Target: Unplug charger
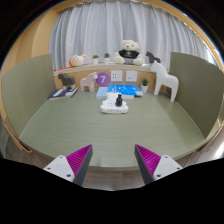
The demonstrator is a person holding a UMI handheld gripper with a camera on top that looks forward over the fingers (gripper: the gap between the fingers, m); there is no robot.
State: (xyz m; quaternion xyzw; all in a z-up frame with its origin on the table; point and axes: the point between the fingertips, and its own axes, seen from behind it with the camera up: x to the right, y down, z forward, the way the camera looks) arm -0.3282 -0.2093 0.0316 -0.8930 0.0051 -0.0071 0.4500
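A white power strip (115, 107) lies on the green table (100, 135), well beyond my fingers. A dark charger (117, 99) stands plugged into its top. My gripper (112, 161) is open and empty, with its two magenta pads (80, 158) spread wide near the table's front edge. The strip sits roughly straight ahead of the gap between the fingers.
A blue sheet (118, 92) lies behind the strip. Green partition panels (193, 90) wall the table at left, right and back. A stuffed panda (128, 51), small figures and a purple card (101, 78) stand on the shelf at the back. Books (62, 92) lie at the far left.
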